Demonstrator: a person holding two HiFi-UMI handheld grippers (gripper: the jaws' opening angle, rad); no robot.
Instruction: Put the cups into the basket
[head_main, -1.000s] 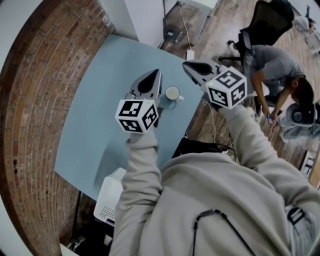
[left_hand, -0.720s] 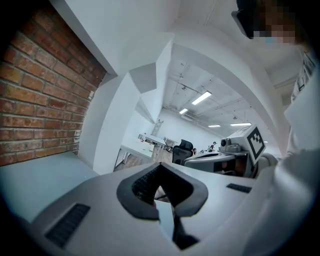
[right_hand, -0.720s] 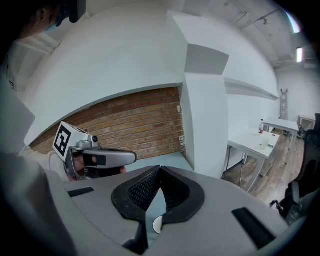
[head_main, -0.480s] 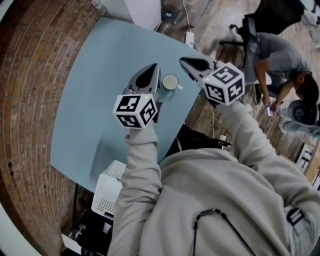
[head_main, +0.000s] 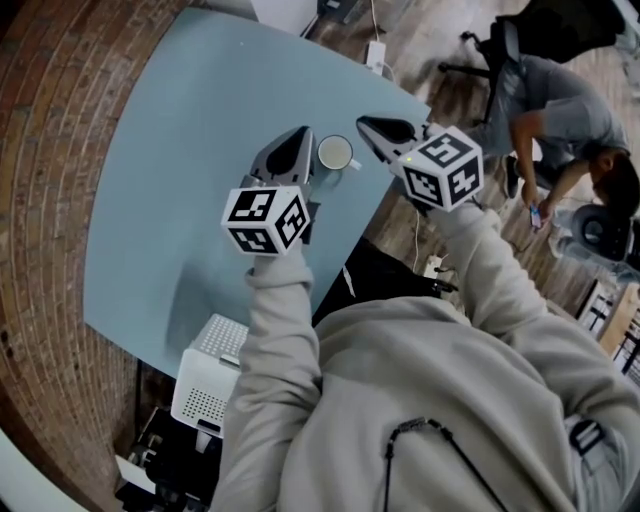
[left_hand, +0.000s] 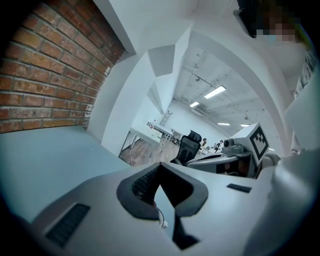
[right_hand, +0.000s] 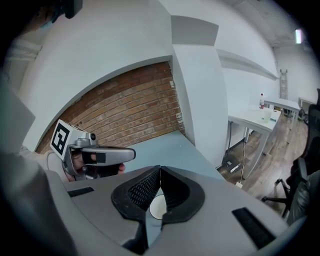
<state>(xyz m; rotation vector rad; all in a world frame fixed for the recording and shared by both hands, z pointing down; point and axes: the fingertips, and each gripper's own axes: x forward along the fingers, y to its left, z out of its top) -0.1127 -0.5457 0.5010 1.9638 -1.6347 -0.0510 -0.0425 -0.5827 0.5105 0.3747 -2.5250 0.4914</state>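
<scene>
In the right gripper view the right tool (right_hand: 159, 170) hides most of the cup (right_hand: 157, 206).

A pale blue table (head_main: 180, 150) carries a single white cup (head_main: 335, 153), upright near its right-hand edge; the cup's handle seems to point toward that edge.

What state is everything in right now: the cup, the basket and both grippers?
Cup: upright on the table, mouth up, not held.
Left gripper: shut, holding nothing, left of the cup.
Right gripper: shut, holding nothing, right of the cup.
Basket: past the table's near edge, contents cannot be told.
</scene>
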